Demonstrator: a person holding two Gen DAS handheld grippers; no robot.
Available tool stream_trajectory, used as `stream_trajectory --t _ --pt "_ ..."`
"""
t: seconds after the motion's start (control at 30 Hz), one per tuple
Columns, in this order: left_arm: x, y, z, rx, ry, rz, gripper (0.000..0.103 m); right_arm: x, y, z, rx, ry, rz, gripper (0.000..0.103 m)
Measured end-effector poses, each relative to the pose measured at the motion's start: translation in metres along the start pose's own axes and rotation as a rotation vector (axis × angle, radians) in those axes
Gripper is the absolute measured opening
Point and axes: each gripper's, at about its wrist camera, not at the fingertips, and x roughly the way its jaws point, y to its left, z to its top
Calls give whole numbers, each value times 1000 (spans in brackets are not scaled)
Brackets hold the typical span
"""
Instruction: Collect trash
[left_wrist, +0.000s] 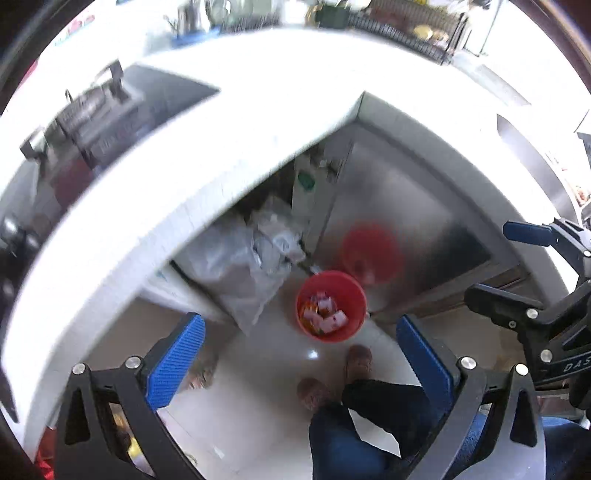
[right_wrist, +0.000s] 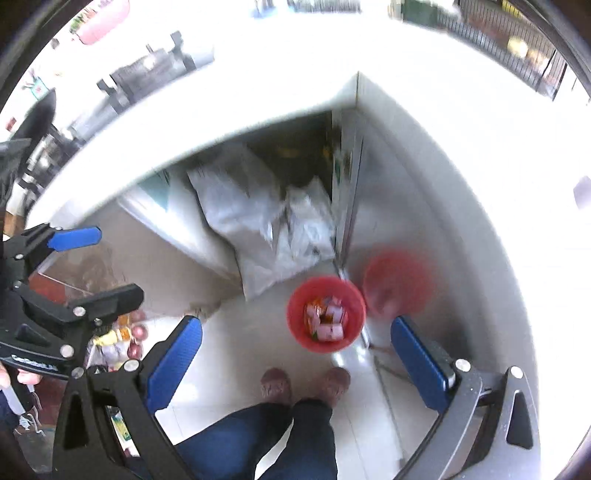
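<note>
A red bin (left_wrist: 331, 305) stands on the white floor below the counter corner; it also shows in the right wrist view (right_wrist: 325, 314). Several pink and orange wrappers (left_wrist: 322, 314) lie inside it, seen too from the right wrist (right_wrist: 325, 322). My left gripper (left_wrist: 300, 363) is open and empty, held high above the floor near the bin. My right gripper (right_wrist: 295, 363) is open and empty at about the same height. Each gripper appears at the edge of the other's view: the right one (left_wrist: 517, 266) and the left one (right_wrist: 99, 266).
A white counter (left_wrist: 229, 122) with an L-shaped corner runs above the bin. Clear plastic bags (left_wrist: 255, 254) are piled under it. A steel cabinet door (left_wrist: 399, 206) reflects the bin. A stove (left_wrist: 92, 122) sits at left. The person's feet (right_wrist: 306, 384) stand before the bin.
</note>
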Motion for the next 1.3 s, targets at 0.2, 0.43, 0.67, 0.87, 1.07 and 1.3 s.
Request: stream_trajectory --t 0.2,0.43,0.67,0.87,1.07,1.3 --pt "-58 -19 15 45 -95 -5 103 -53 -1 5 65 -25 12 102" --pt "-125 -39 18 43 -201 -1 103 -122 4 2 114 -138 71 102" --pt "-184 -63 7 24 -321 15 103 -172 9 -12 58 -264 -66 102" --pt "-234 -91 -12 12 -400 53 103 -213 -7 -31 62 -347 -52 102" --pt "-277 -118 -41 5 -453 41 103 -254 -4 -59 28 -417 -69 102" --pt "-313 -150 -76 4 -472 64 103 -291 0 -95 13 -481 -103 102"
